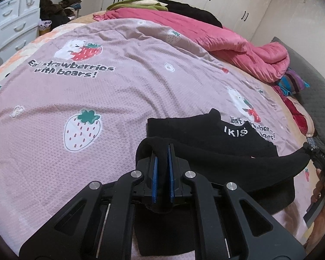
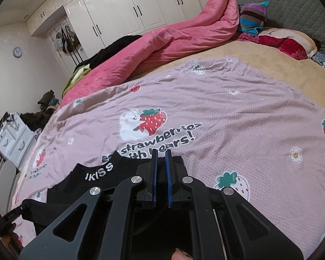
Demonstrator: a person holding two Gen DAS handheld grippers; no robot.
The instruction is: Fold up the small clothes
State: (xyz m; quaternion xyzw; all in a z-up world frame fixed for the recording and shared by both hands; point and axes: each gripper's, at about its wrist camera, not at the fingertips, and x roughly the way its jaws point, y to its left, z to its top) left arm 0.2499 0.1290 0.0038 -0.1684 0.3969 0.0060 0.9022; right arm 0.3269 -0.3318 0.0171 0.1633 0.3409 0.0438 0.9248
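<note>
1. Black knit sock point(image 1: 218, 164) — soft, matte, stretched between two grippers above the blanket point(image 1: 123, 99); toe end drawn to a point at the far right of the left wrist view.
2. Second black sock point(image 1: 208, 130) lying flat on the blanket just behind the held one, white stitched letters "IKISS" along its cuff, low ankle cut with a small raised tab.
3. Left gripper point(image 1: 162, 149): blue pads point(image 1: 155, 173) pressed close on a bunched fold of the held sock, jaws clamped on it.
4. Right gripper point(image 2: 161, 158): blue pads point(image 2: 168, 179) narrowly apart with dark cloth between them — gripped or only lying there, cannot tell.
5. Mauve blanket with a fine waffle weave, lightly creased, printed with bears, strawberries and "Eat strawberries with bears!".
6. Pink quilt point(image 2: 162, 41) rolled into a long glossy ridge along the far side of the bed; striped knitted piece point(image 2: 252, 16) at its end.
7. White glossy wardrobe doors point(image 2: 123, 10) with slim dark handles behind.
</note>
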